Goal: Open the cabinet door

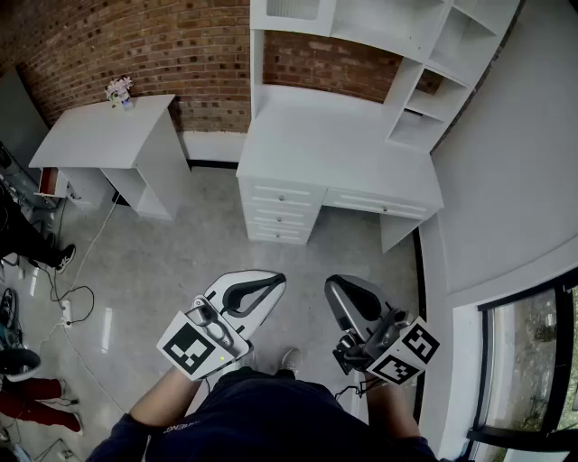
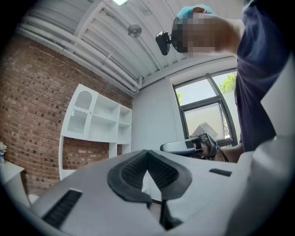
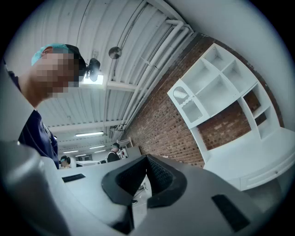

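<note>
The white desk unit (image 1: 339, 149) stands against the brick wall, a stretch of floor away from me. Its hutch has a small cabinet door with an arched pane at the upper left, closed (image 1: 293, 9) (image 2: 79, 115) (image 3: 186, 99). I hold both grippers close to my body, level and pointing toward the desk. The left gripper (image 1: 267, 281) (image 2: 147, 162) is shut, its dark pads meeting with nothing between them. The right gripper (image 1: 341, 291) (image 3: 146, 167) is shut and holds nothing. Neither touches the furniture.
The desk has drawers (image 1: 280, 212) under its top and open shelves (image 1: 433, 81) at the right. A small white table (image 1: 99, 140) with a flower pot (image 1: 119, 91) stands at the left. Cables (image 1: 68, 302) and a person's legs (image 1: 32, 388) are at the left edge. A window (image 1: 533, 361) is at the right.
</note>
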`<state>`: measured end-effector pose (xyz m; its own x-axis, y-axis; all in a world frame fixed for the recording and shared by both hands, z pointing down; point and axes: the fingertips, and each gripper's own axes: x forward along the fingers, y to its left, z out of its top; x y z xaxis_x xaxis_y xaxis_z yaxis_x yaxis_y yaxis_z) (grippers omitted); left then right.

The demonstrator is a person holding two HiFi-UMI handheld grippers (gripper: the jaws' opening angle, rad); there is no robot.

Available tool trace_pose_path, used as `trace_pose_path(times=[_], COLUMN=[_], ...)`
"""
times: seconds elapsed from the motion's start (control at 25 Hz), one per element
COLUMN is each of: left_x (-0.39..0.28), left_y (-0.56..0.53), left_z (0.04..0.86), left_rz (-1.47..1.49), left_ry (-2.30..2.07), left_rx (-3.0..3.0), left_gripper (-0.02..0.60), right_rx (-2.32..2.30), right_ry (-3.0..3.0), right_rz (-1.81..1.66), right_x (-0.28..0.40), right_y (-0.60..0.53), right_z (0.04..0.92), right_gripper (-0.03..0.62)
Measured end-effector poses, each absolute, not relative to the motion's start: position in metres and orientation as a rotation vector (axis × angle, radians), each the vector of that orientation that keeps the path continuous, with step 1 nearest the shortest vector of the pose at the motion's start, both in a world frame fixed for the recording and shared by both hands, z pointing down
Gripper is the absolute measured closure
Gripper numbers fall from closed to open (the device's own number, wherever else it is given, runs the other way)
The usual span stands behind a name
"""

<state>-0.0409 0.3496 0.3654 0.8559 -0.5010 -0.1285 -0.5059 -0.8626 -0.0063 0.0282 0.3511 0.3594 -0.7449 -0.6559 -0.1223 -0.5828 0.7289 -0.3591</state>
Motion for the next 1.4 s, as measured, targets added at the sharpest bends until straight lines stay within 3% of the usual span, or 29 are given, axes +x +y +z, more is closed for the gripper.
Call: trace_pose_path(times=[1.4], left_x=[0.025], left_y=[0.368], left_z=[0.362], left_rz=[0.12], left_ry=[0.911], left_rx=[-2.895], left_gripper=[0.575], right_rx=[-0.893], right_ry=[2.634], right_rz=[-0.492], right_x=[0.115], right_y=[0.37], right_z=[0.367], right_gripper=[0.568])
